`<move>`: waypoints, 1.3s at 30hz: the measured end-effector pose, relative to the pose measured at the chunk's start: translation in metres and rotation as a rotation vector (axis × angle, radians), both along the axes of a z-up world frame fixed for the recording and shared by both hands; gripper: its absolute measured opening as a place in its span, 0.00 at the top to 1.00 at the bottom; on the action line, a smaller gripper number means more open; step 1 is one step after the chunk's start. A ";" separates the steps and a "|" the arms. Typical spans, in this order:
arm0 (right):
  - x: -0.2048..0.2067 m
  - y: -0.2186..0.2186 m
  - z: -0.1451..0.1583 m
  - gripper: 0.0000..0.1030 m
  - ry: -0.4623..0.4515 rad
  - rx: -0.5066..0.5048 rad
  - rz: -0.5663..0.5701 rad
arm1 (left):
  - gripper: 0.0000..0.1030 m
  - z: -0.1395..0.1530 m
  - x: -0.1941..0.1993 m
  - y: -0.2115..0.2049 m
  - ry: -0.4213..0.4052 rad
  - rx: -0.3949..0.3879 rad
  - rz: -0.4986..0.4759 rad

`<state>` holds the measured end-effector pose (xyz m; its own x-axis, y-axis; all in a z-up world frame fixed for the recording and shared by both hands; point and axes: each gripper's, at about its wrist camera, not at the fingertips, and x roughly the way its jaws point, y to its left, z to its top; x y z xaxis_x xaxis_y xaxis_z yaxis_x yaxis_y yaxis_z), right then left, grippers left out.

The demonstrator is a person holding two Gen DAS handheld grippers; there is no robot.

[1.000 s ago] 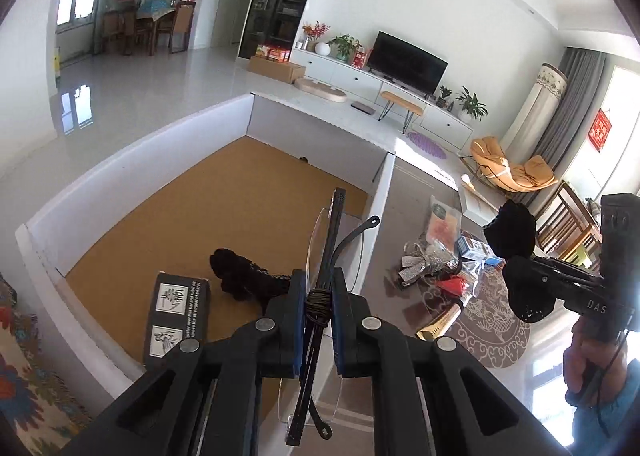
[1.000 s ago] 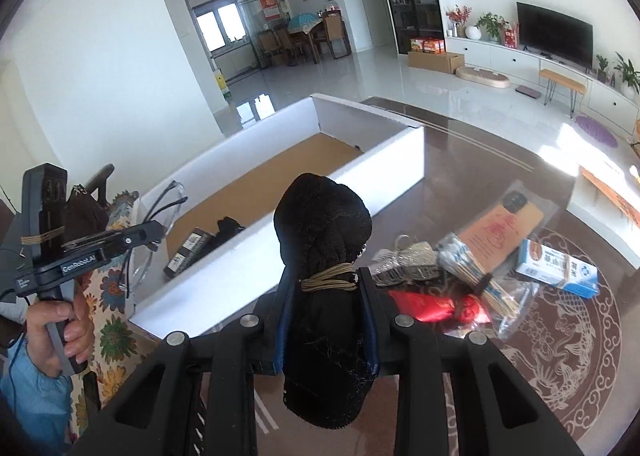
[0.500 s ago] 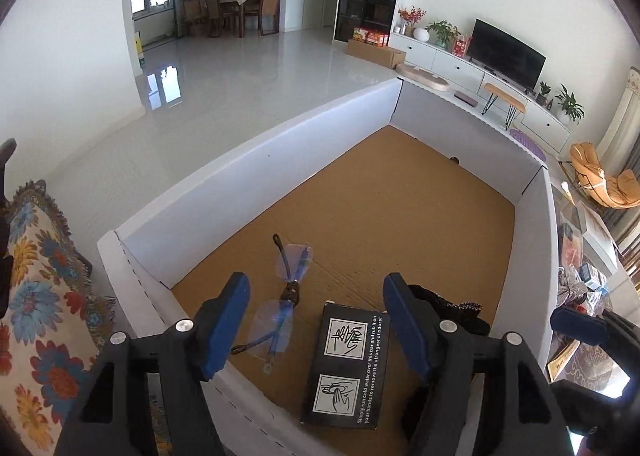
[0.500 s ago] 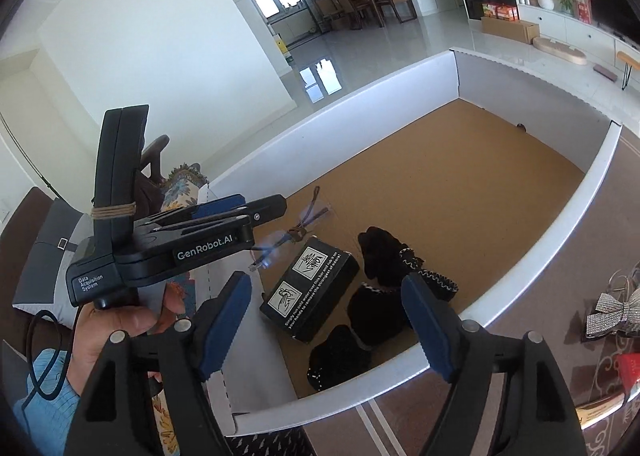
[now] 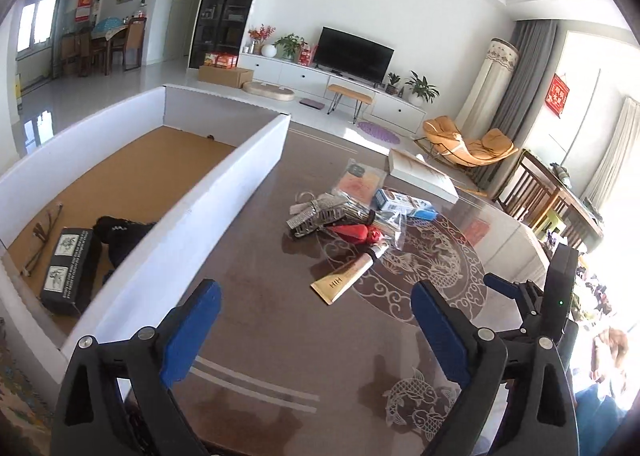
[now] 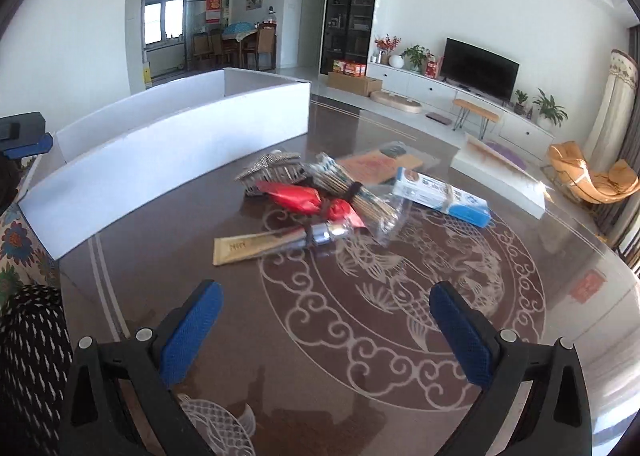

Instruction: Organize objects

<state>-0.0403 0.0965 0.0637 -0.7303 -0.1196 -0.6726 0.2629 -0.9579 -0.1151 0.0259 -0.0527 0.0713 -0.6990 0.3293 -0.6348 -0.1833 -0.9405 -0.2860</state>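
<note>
A white-walled cardboard box point(image 5: 224, 192) stands on the left of the dark table; it also shows in the right wrist view point(image 6: 160, 152). Inside it lie safety glasses point(image 5: 42, 238), a black carton point(image 5: 68, 270) and black cloth items point(image 5: 120, 230). A pile lies mid-table: silver hair clip point(image 5: 316, 214), red packet point(image 6: 298, 196), stick bundle point(image 6: 352, 190), tan sleeve point(image 6: 256, 246), blue-white box point(image 6: 444, 194). My left gripper point(image 5: 316, 326) is open and empty above the table. My right gripper point(image 6: 326, 324) is open and empty, facing the pile.
A flat white box point(image 6: 500, 172) lies at the table's far right edge. An orange flat packet point(image 6: 380, 164) lies behind the pile. The right gripper's body point(image 5: 556, 296) shows at the right of the left wrist view. A floral cushion point(image 6: 16, 252) lies left of the table.
Both grippers opened and let go: the glasses and the black cloth item now lie in the box. Both have since pulled back and turned right, toward the pile on the table.
</note>
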 end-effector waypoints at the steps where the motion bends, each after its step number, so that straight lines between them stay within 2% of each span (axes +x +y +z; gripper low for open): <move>1: 0.005 0.019 -0.007 0.00 -0.014 0.024 -0.051 | 0.06 -0.010 -0.003 0.015 -0.029 -0.001 -0.015; 4: 0.020 0.066 -0.024 0.00 -0.061 0.040 -0.170 | 0.06 -0.040 -0.013 0.045 -0.111 -0.022 -0.045; 6: 0.027 0.081 -0.033 0.00 -0.079 0.043 -0.213 | 0.06 -0.053 -0.019 0.057 -0.132 -0.076 -0.046; 10: 0.037 0.084 -0.038 0.00 -0.111 0.059 -0.225 | 0.06 -0.071 -0.029 0.060 -0.145 -0.156 -0.025; 13: 0.034 0.076 -0.042 0.00 -0.125 0.073 -0.207 | 0.06 -0.081 -0.036 0.053 -0.172 -0.157 0.004; 16: 0.031 0.071 -0.046 0.00 -0.140 0.089 -0.200 | 0.06 -0.085 -0.037 0.048 -0.182 -0.136 0.029; 20: 0.030 0.074 -0.047 0.00 -0.156 0.067 -0.196 | 0.06 -0.090 -0.037 0.049 -0.195 -0.183 0.059; 32: 0.024 0.089 -0.052 0.00 -0.226 -0.061 -0.189 | 0.06 -0.102 -0.045 0.048 -0.249 -0.183 0.074; 39: 0.025 0.089 -0.052 0.00 -0.225 -0.059 -0.191 | 0.06 -0.106 -0.047 0.052 -0.268 -0.208 0.067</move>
